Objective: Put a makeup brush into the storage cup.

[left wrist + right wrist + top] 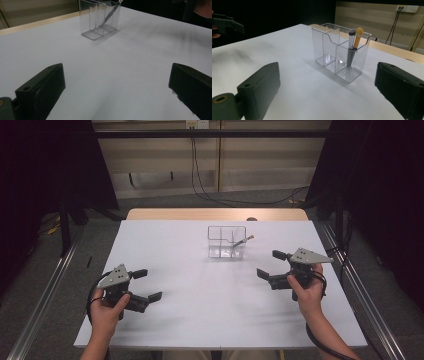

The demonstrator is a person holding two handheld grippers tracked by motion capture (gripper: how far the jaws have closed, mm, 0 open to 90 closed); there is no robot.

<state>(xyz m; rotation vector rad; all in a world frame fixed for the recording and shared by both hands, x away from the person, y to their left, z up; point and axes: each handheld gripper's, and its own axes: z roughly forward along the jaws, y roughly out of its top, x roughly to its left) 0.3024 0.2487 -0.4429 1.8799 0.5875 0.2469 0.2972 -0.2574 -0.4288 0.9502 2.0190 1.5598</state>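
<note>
A clear organizer holds a grey-handled, orange-tipped brush on a white table.

Clear organizer w/ brushes upright (end compartment), jaws apart.

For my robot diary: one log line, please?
left tongs: open, empty | right tongs: open, empty | brushes: standing in clear organizer

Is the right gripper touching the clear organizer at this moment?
Apart. The high view shows bare white table between the right gripper and the clear organizer; the right gripper view shows its open fingers short of the organizer too.
</note>
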